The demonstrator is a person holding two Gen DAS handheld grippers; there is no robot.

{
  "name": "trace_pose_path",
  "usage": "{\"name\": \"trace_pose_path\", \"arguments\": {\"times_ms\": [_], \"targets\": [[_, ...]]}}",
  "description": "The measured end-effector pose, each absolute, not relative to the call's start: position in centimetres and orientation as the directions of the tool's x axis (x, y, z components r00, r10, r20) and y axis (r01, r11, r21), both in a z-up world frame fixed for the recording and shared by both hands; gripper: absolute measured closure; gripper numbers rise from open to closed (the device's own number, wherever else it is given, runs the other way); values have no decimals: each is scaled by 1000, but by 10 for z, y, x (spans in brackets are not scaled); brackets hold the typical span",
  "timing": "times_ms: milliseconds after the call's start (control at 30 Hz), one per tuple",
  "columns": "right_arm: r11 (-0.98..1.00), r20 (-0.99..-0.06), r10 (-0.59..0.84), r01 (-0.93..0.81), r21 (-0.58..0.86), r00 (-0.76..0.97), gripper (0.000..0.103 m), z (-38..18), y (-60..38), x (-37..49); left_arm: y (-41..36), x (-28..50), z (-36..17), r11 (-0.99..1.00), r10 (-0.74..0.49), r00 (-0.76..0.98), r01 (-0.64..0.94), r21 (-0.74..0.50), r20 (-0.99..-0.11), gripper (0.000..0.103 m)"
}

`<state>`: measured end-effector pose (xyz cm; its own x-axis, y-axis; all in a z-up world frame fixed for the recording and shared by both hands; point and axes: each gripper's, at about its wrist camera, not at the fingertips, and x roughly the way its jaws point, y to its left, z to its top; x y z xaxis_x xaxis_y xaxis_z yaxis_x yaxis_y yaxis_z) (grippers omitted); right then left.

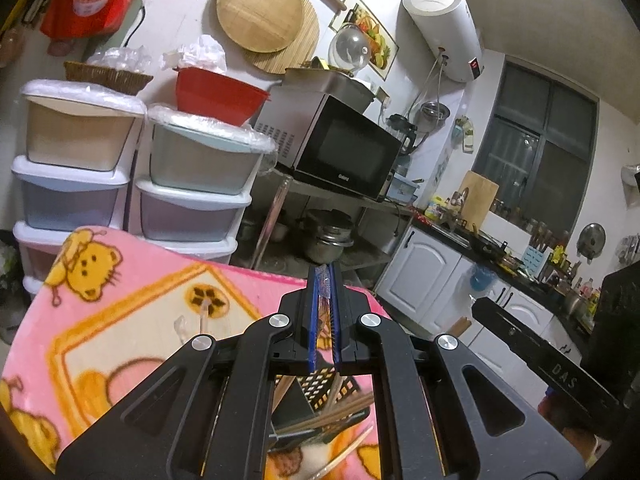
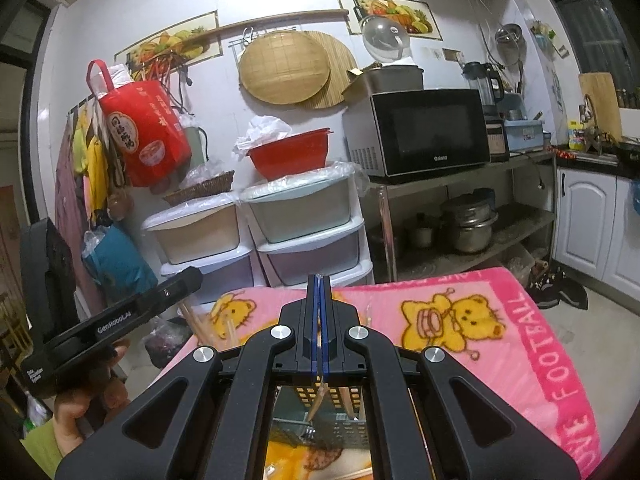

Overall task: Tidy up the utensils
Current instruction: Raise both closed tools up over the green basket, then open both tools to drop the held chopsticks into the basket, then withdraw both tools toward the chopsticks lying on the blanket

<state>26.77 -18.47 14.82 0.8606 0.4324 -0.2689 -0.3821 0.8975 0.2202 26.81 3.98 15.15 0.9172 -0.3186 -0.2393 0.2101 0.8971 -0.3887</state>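
Left gripper: jaws pinching a clear-wrapped utensil. Right gripper: jaws pressed together, above perforated black holder on pink blanket.

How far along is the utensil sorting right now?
Done: several chopsticks already stand in the black holder. In hand: both the left gripper and the right gripper are shut on thin utensils above it. Left: loose pieces still lie on the pink blanket.

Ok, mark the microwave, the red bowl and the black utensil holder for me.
microwave (image 2: 430,132), right wrist view, middle of its dark door.
red bowl (image 2: 290,156), right wrist view, its outer side wall.
black utensil holder (image 1: 320,386), left wrist view, perforated wall seen below the claw.
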Motion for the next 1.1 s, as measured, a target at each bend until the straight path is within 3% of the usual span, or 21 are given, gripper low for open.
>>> {"name": "trace_pose_path", "arguments": {"times_ms": [200,267,300,400,500,600,767,933,1100], "targets": [[894,-287,438,-379,240,852,97,139,-185,265,46,263,139,890,-329,905,202,-409,-269,100],[895,-288,433,-369,251,854,68,136,-188,263,48,260,136,891,-326,903,195,-410,-279,100],[894,-288,432,-364,262,855,65,134,-191,261,50,258,134,890,-323,903,189,-414,-284,97],[898,-294,423,-353,262,857,65,130,-196,256,58,251,131,884,-322,901,176,-434,-290,81],[899,-302,418,-344,269,857,65,127,-201,252,63,243,128,882,-317,903,167,-441,-292,77],[902,-313,412,-335,272,856,65,123,-206,247,67,233,126,886,-303,905,152,-438,-299,63],[915,-343,387,-310,259,856,59,115,-209,238,76,218,119,885,-286,904,122,-450,-317,56],[926,-372,366,-297,232,853,54,105,-210,229,80,204,112,887,-278,899,105,-451,-338,40],[930,-399,359,-289,226,844,54,93,-211,219,84,191,105,894,-260,898,86,-439,-354,31]]}}
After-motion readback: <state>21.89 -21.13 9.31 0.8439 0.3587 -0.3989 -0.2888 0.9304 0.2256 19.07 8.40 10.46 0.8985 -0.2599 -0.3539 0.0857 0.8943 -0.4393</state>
